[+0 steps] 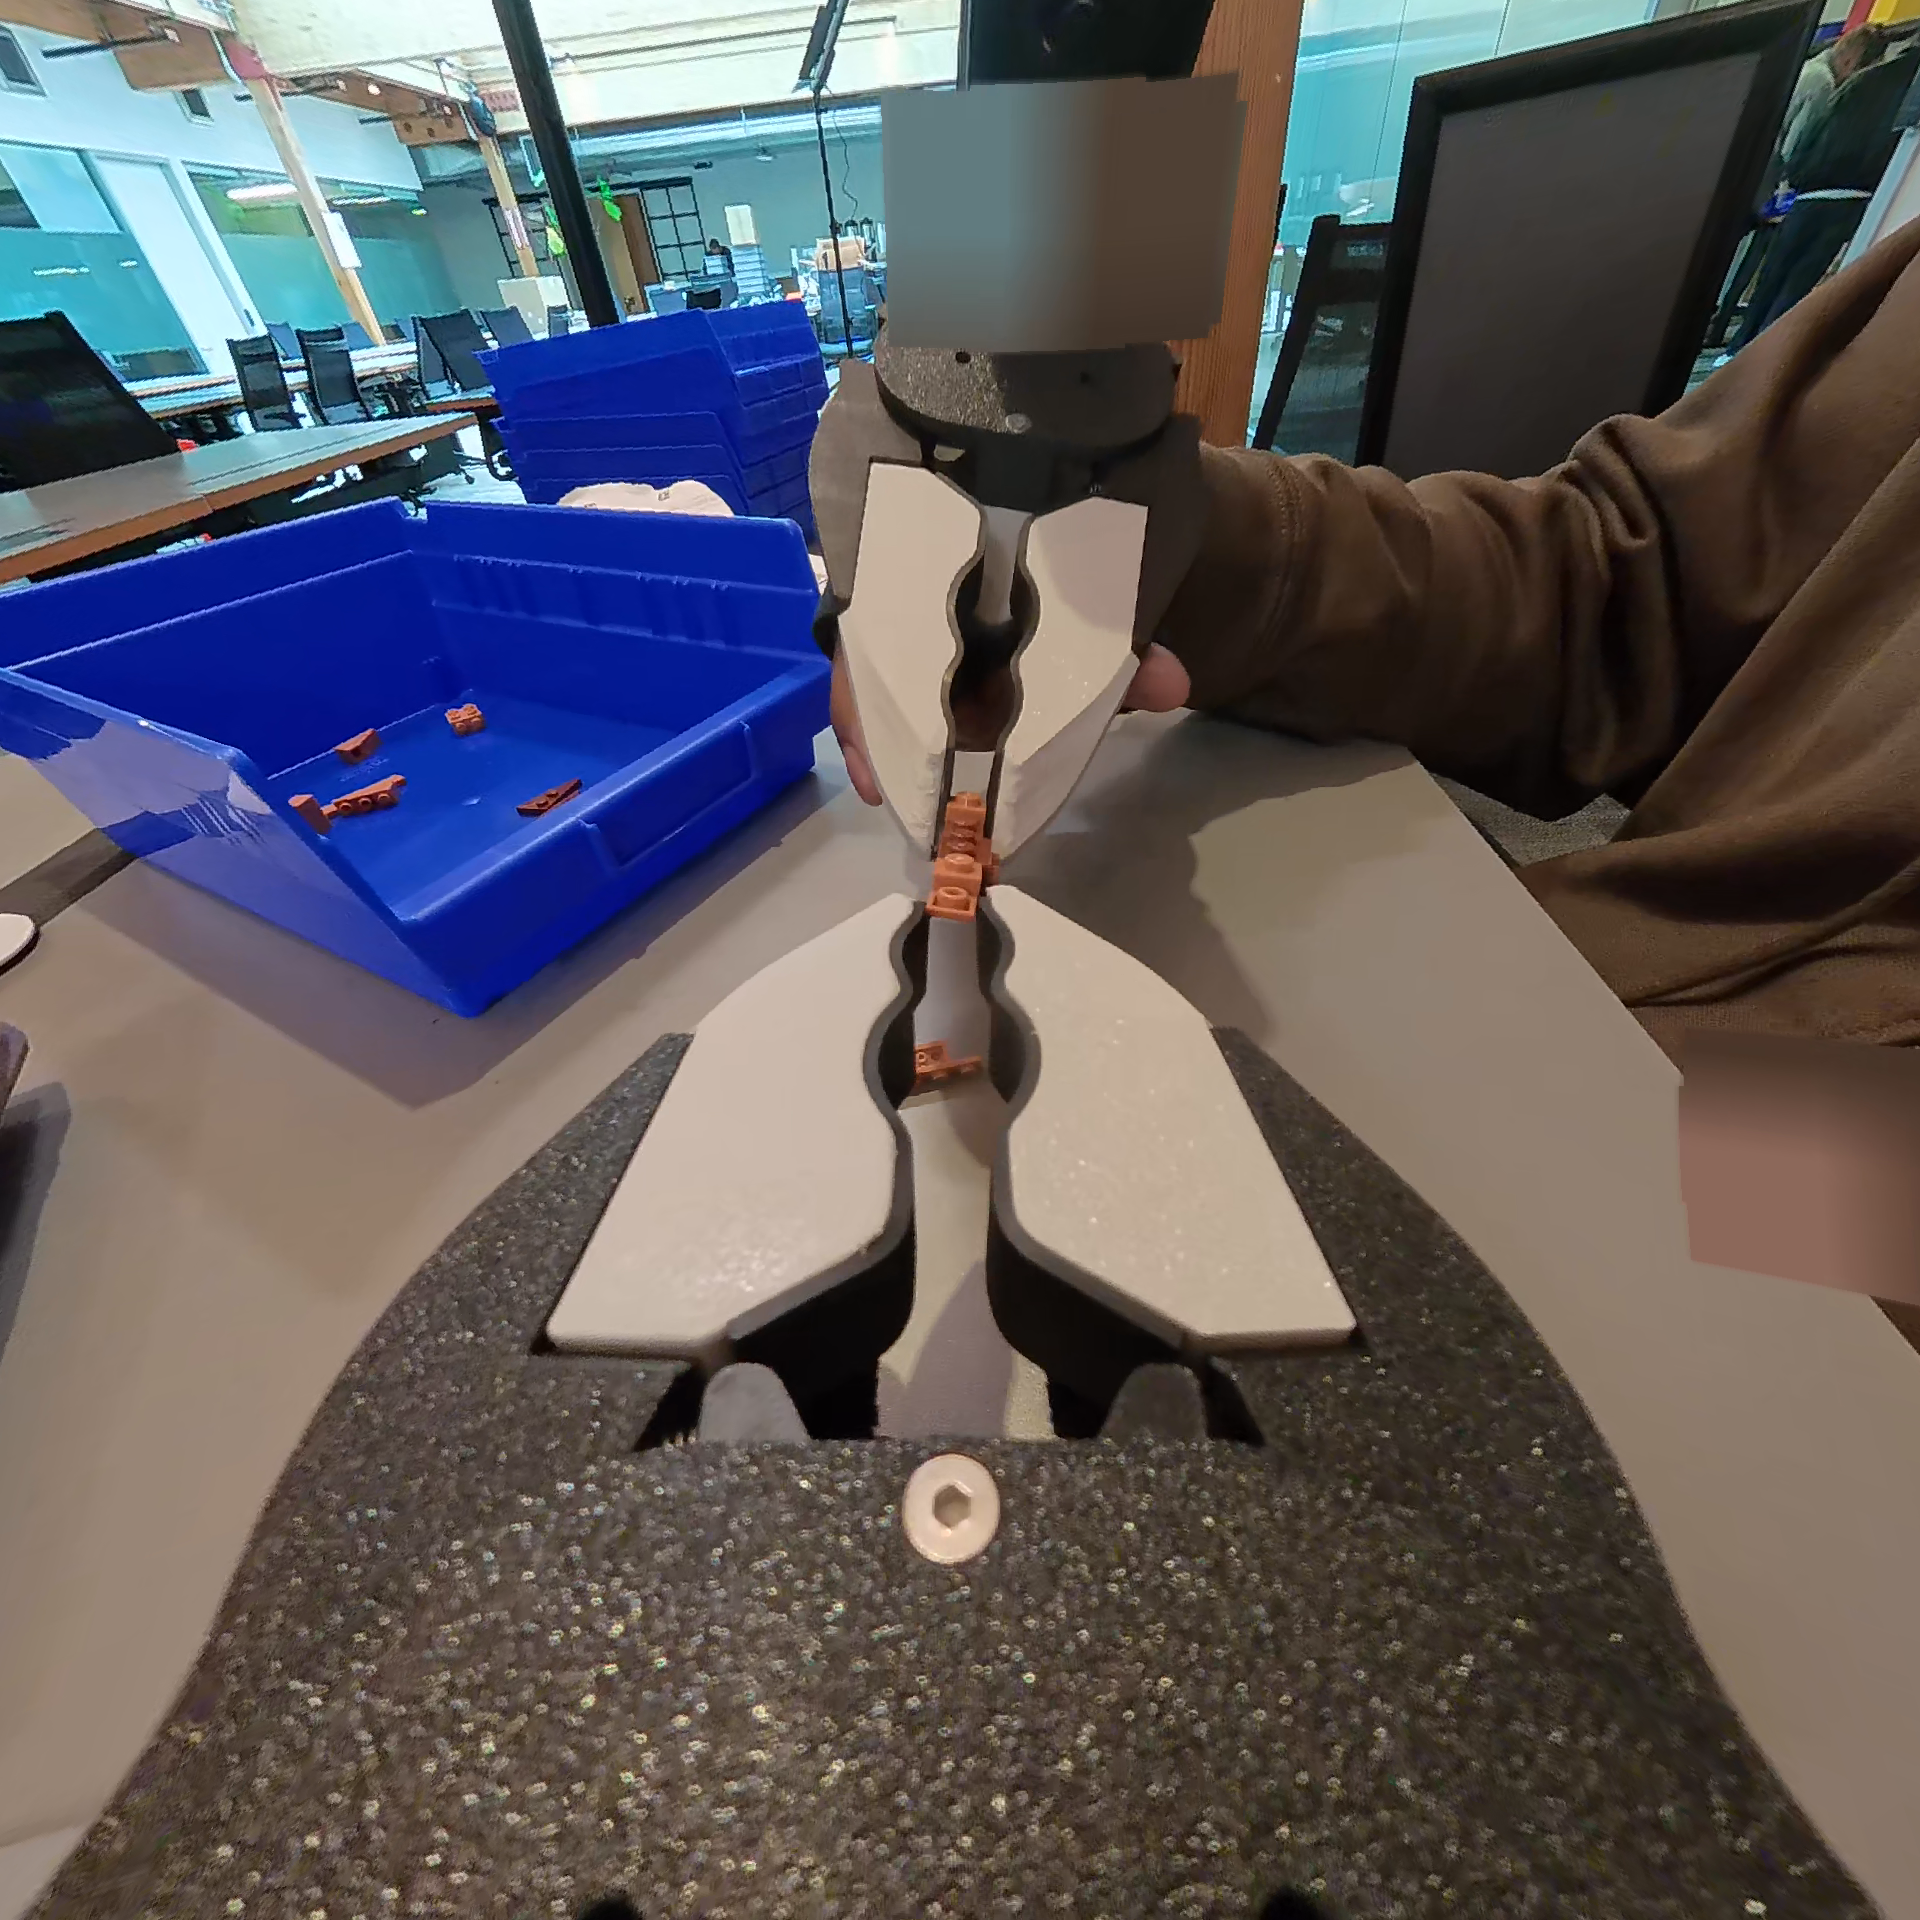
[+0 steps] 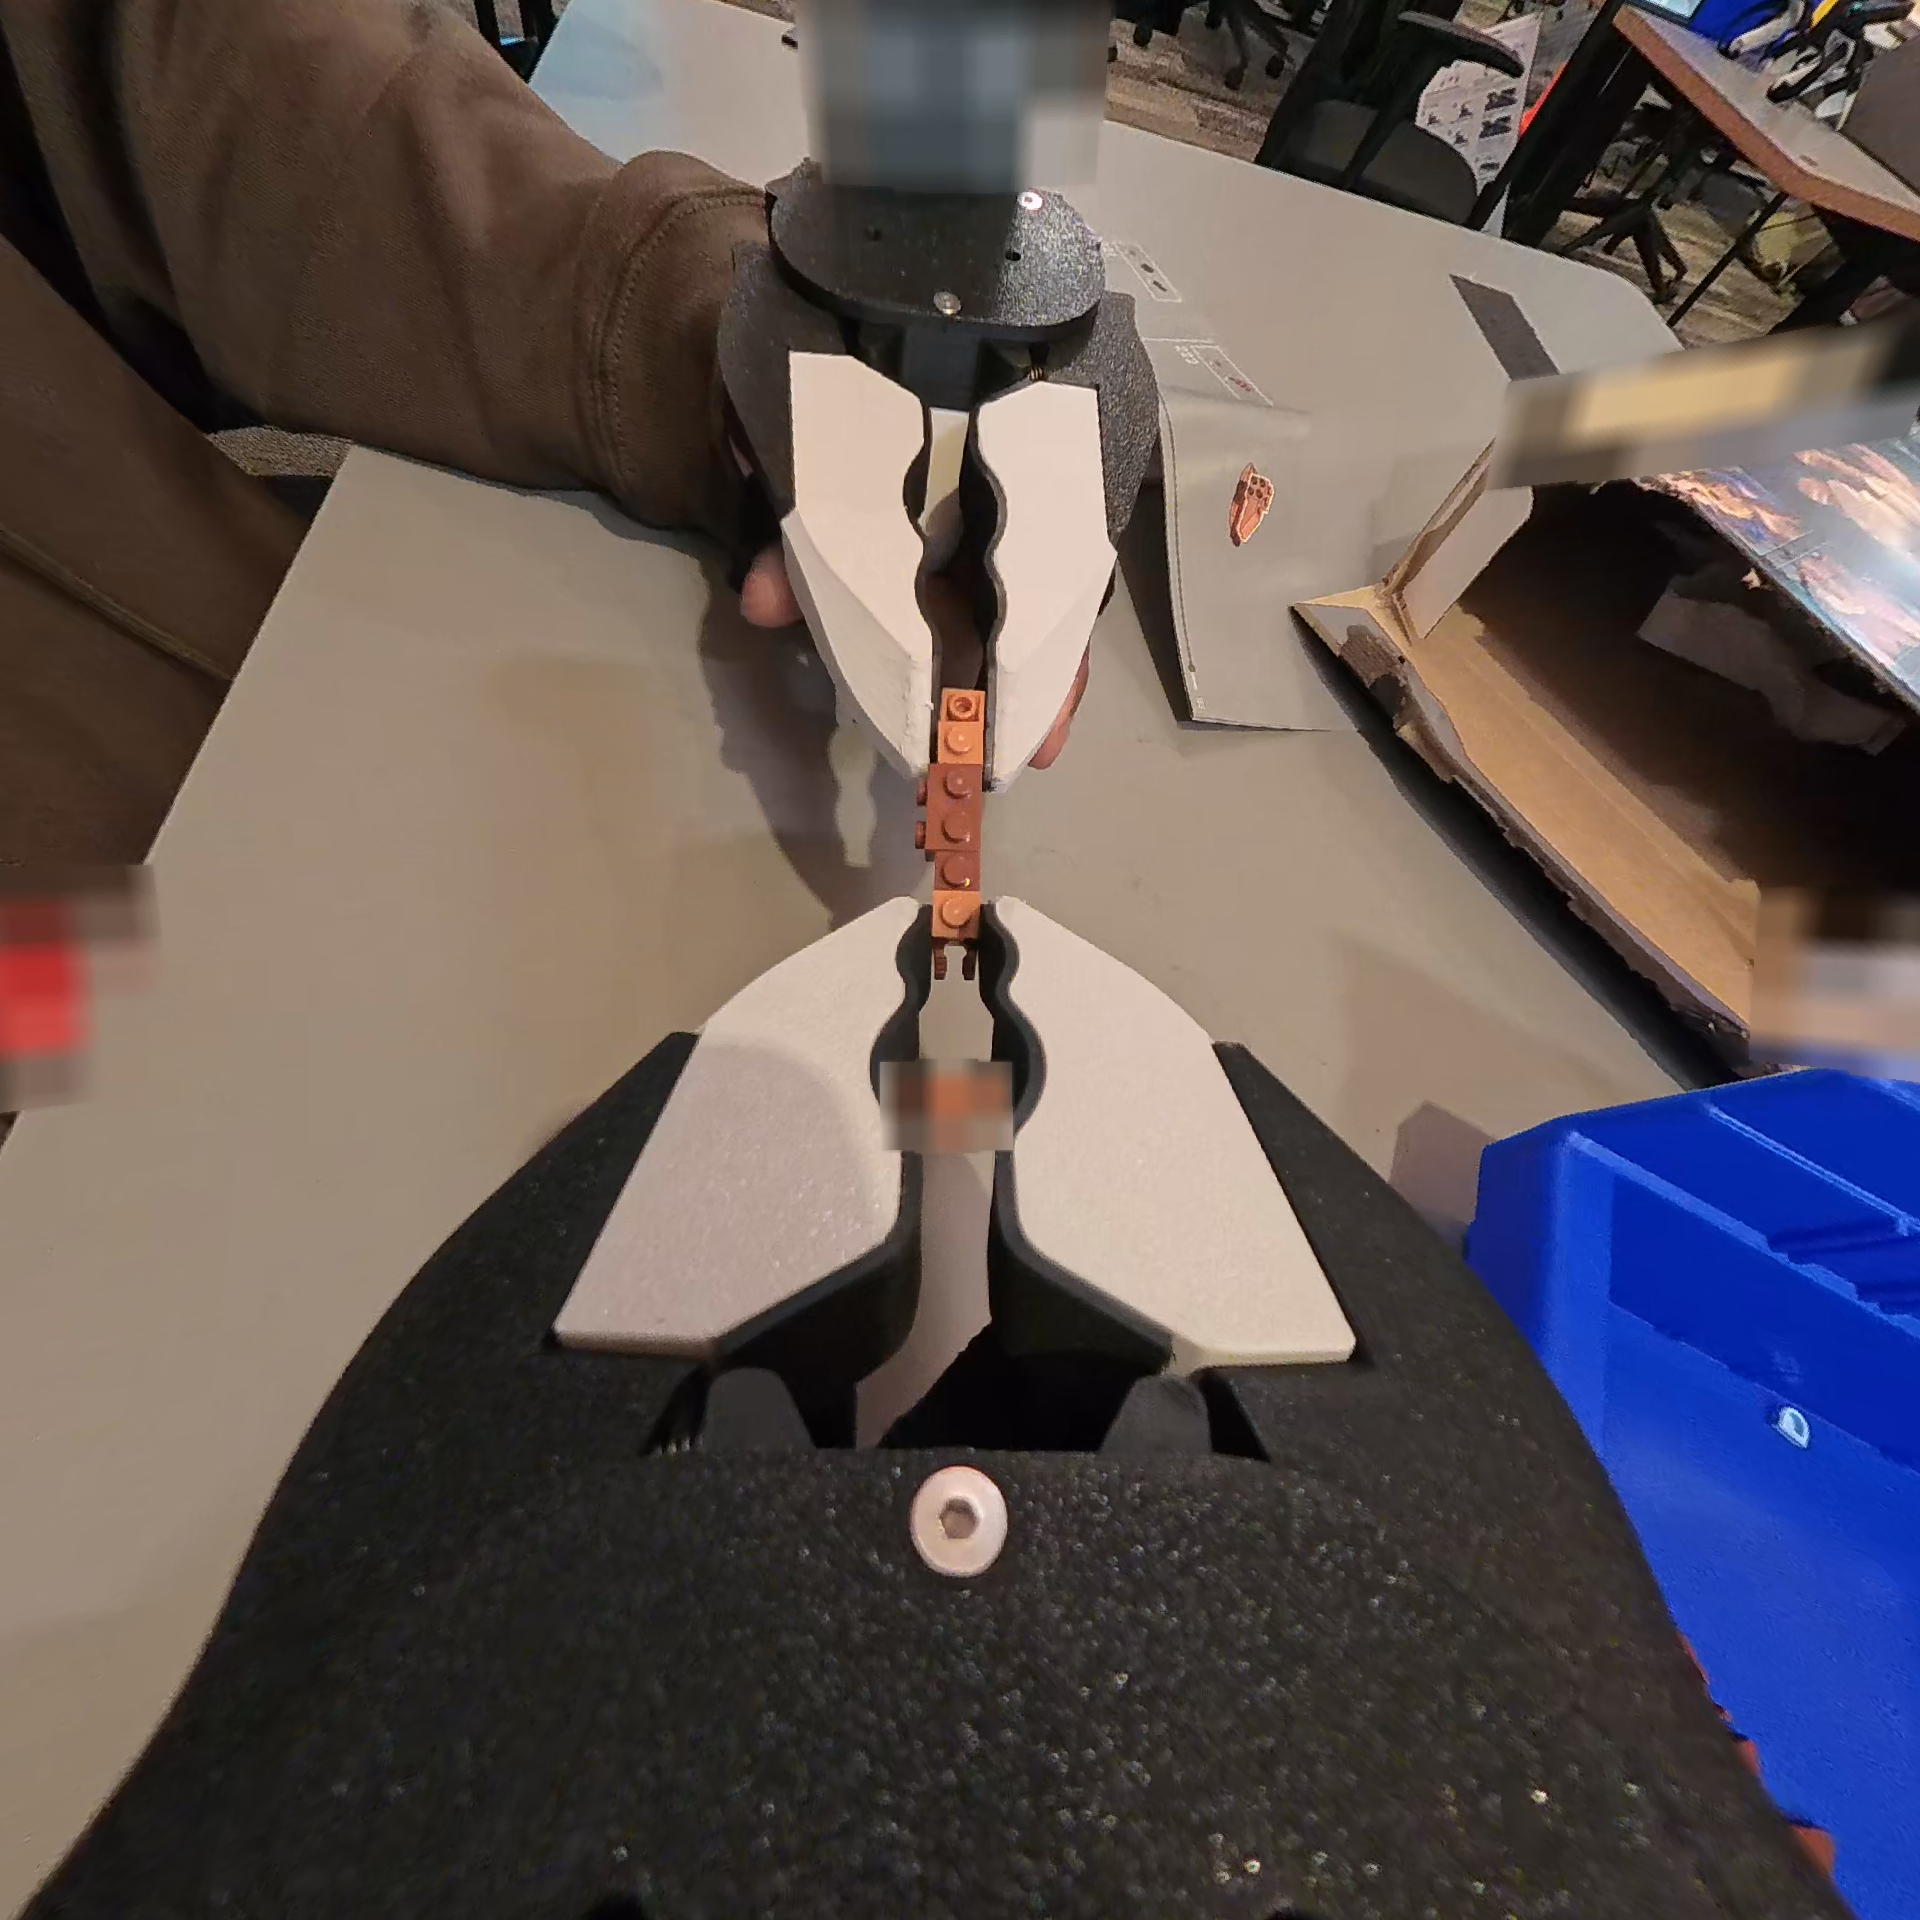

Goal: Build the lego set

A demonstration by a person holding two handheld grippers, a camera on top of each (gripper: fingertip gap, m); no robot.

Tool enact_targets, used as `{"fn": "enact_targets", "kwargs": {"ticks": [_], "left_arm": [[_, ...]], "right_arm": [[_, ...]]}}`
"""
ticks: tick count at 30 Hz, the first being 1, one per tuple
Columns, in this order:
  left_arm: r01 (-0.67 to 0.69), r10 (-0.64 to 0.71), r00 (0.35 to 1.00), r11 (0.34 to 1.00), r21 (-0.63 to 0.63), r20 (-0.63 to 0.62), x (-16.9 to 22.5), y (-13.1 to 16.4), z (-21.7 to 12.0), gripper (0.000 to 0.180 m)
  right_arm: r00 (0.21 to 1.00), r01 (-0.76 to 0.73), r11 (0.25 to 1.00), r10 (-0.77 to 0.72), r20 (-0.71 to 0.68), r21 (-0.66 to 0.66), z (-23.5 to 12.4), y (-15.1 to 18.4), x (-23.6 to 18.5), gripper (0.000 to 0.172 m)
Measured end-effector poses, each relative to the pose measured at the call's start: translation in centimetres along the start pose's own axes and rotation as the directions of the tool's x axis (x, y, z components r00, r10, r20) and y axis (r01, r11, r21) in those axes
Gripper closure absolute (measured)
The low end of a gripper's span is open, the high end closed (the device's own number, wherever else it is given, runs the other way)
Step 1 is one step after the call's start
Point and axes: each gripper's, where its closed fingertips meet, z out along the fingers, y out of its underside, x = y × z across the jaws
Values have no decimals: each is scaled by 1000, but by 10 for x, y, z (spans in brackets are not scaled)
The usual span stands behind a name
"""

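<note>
Hand-held gripper (image 2: pixel 958 920), brick strip (image 2: pixel 956 831), booklet (image 2: pixel 1236 582)

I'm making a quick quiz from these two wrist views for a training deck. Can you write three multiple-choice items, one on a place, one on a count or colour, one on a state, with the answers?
1. Where is the blue bin in the left wrist view?
A. left of the grippers
B. on the floor
C. on top of a cardboard box

2. What colour are the loose pieces in the bin?
A. green
B. reddish brown
C. white

3. How is the brick strip held?
A. lying on the table
B. by one gripper only
C. by the left gripper and right gripper, one at each end

Answers: 1 A, it stands on the table to the left. 2 B, all look reddish brown. 3 C, fingertips close on both ends.
</note>
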Motion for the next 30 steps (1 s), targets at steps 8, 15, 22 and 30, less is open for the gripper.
{"fn": "enact_targets", "kwargs": {"ticks": [8,15,22,30], "left_arm": [[4,-4,1000,1000,-1,-20,2,0,-1,173],[6,-6,1000,1000,19,-1,0,-5,-1,173],[13,-21,995,996,90,94,-17,-17,-12,173],[-2,-10,990,996,85,138,-23,-16,-13,173]], "right_arm": [[1000,-10,1000,10,26,9,0,-1,-3,164],[1000,-25,999,25,4,46,-2,-6,2,163],[968,-249,964,246,-43,-91,-6,27,11,143],[845,-534,796,507,-168,-286,15,68,1,145]]}}
